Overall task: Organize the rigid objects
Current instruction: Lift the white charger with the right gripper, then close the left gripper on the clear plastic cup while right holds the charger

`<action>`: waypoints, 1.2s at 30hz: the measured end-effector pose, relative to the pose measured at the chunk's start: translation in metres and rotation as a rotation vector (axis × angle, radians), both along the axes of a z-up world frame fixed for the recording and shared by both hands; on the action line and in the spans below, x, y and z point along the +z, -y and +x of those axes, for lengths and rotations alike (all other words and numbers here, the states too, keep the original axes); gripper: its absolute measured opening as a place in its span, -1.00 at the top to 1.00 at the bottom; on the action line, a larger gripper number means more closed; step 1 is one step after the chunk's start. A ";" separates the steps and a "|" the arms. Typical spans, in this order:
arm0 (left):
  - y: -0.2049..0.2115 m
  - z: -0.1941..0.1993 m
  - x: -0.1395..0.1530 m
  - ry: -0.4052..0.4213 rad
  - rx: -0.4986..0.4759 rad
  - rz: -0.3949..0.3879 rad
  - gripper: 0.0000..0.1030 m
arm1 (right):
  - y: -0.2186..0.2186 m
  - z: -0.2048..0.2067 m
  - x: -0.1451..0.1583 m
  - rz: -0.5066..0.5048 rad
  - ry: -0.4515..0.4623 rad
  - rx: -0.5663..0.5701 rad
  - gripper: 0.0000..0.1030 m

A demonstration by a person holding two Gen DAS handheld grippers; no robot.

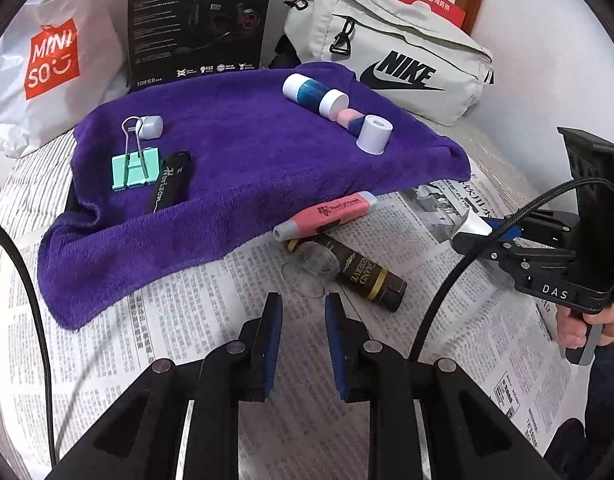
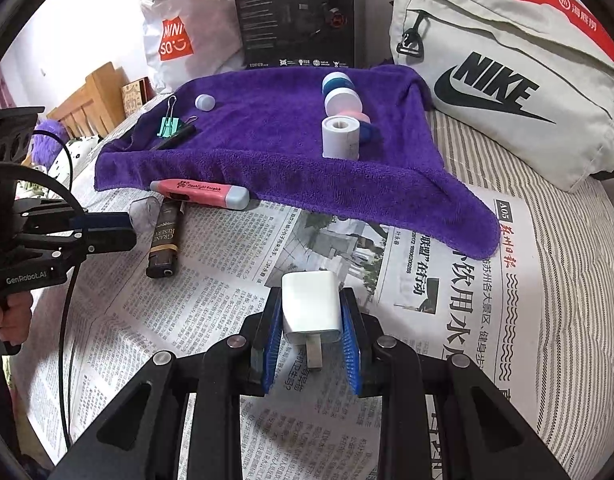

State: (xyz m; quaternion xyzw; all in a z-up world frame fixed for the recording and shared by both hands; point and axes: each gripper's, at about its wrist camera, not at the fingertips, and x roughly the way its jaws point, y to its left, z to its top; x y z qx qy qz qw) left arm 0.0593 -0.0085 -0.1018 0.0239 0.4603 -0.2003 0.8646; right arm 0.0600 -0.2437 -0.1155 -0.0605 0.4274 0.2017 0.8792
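My right gripper (image 2: pixel 311 312) is shut on a white plug adapter (image 2: pixel 311 306) and holds it above the newspaper (image 2: pixel 447 280). My left gripper (image 1: pixel 303 312) is open and empty, just short of a clear plastic cup (image 1: pixel 313 264), a dark brown tube (image 1: pixel 363 274) and a pink flashlight earpick (image 1: pixel 327 216). On the purple towel (image 1: pixel 243 152) lie a mint binder clip (image 1: pixel 135 168), a black tag (image 1: pixel 167 184), a small white cap (image 1: pixel 151 126), a blue and white hourglass (image 1: pixel 317 96) and a white roll (image 1: pixel 374 134).
A grey Nike bag (image 1: pixel 391 52) lies behind the towel at right. A black Edifier box (image 1: pixel 199 20) and a white Miniso bag (image 1: pixel 47 60) stand at the back. Striped bedding (image 2: pixel 567 248) lies under the newspaper. A wooden bed frame (image 2: pixel 91 100) is at the left.
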 end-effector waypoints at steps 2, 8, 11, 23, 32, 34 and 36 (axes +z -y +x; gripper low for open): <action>0.001 0.003 0.000 0.003 -0.007 0.004 0.44 | 0.000 0.000 0.000 -0.001 0.000 0.002 0.46; 0.003 0.009 0.001 0.016 -0.024 0.016 0.28 | -0.001 0.001 0.000 -0.005 0.003 0.007 0.46; 0.004 0.014 0.000 0.013 -0.034 0.023 0.28 | -0.001 0.001 0.000 -0.007 0.006 0.009 0.46; 0.017 0.021 -0.001 0.029 -0.108 0.055 0.41 | -0.001 0.001 0.001 -0.012 0.010 0.016 0.45; 0.001 0.008 0.001 0.033 -0.059 0.043 0.43 | -0.003 0.001 0.001 -0.017 0.009 0.012 0.45; -0.004 0.004 0.004 0.035 -0.050 0.033 0.43 | -0.003 0.001 0.001 -0.017 0.006 0.010 0.45; -0.010 0.001 0.007 0.040 -0.036 0.026 0.43 | -0.003 0.001 0.002 -0.017 0.004 0.012 0.48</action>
